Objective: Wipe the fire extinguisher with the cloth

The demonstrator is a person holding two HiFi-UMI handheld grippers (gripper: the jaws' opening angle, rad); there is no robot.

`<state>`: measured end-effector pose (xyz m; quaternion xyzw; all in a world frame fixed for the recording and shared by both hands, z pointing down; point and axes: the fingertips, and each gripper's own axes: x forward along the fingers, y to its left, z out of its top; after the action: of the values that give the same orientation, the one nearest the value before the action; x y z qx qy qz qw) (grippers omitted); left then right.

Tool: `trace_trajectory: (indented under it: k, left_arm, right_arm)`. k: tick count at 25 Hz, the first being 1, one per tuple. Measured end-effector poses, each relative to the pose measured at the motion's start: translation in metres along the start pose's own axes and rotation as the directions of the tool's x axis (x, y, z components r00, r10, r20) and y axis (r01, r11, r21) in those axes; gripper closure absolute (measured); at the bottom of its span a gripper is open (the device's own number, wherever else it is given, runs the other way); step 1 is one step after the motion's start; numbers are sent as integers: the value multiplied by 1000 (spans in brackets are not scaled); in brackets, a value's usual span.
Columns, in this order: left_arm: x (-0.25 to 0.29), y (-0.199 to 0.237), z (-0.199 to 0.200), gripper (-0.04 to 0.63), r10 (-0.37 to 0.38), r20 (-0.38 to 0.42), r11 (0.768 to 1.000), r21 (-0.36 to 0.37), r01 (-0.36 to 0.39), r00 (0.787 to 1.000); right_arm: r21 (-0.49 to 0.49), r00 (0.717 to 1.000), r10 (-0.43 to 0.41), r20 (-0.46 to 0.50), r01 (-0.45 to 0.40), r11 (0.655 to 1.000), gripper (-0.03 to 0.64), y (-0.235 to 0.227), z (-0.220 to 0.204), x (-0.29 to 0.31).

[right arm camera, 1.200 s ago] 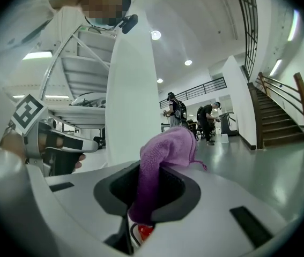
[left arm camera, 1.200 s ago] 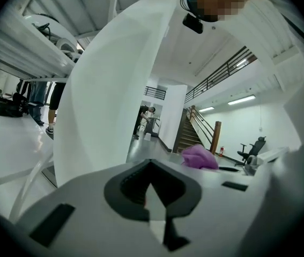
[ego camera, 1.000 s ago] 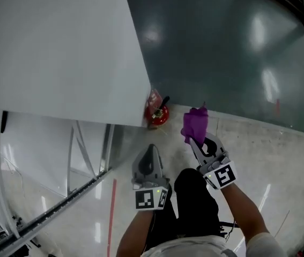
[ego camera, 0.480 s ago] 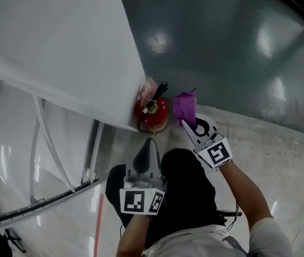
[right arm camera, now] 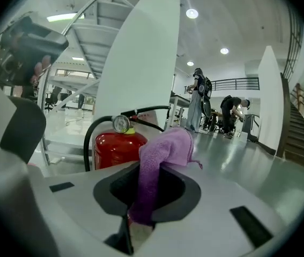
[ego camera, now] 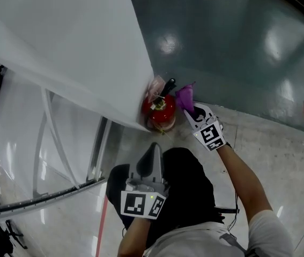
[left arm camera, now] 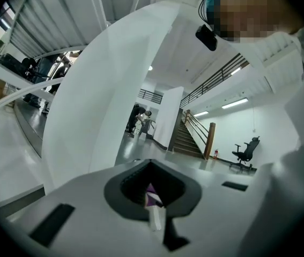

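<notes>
Head view looks steeply down on a red extinguisher (ego camera: 160,111) standing on the floor (ego camera: 259,143), tucked against the lower edge of a big white panel (ego camera: 60,36). The right tool (ego camera: 190,109) reaches out to it at arm's length, its jaws clamped on a purple cloth (ego camera: 185,96). The free end of the cloth sticks out past the tips, just beside the extinguisher's top on its right. From here I cannot tell whether cloth and metal are touching.

The right gripper view shows the same grip from behind. The cloth comes up out of the jaw opening and flops forward. The red body, black hose (right arm camera: 90,138) and gauge (right arm camera: 121,123) sit close behind it and a little to the left.

The left tool (ego camera: 152,151) hangs back near the person's body, well apart from the extinguisher. In the left gripper view its jaws are together and it holds nothing I can name. A tiny purple sliver shows at the seam, too small to identify.

As for progress, the cloth is in hand and brought to the work, so the fetching and the approach look done. The wiping itself seems at its very start at most. The cloth is up by the head, and the whole cylinder below it is not yet covered. No part of the red surface looks visibly cleaner than the rest. Passes down and around the body are left to do, including the side facing the panel, which will be awkward to reach.
</notes>
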<state>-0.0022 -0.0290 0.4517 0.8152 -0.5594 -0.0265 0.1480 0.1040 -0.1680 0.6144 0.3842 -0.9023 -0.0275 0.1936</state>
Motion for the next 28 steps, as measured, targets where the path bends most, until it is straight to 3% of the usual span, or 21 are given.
trace_trajectory:
  k: [7,13,28]
  left_arm:
    - [1,0,-4,591,-8,6,1000,-17,8,1000]
    - [-1,0,-7,591,-22,7,999,-32,22,1000]
    - [-16,3,-24,591,-40,-26,996,-77,38,999]
  right_arm:
    - [-57,1000,22,-4,-23,998,554,22,-7,19]
    - [-26,1000,19,1,-19,999,554,31,-20,27]
    - [-1,990,42,-135,-43,999,554,57,-116,60]
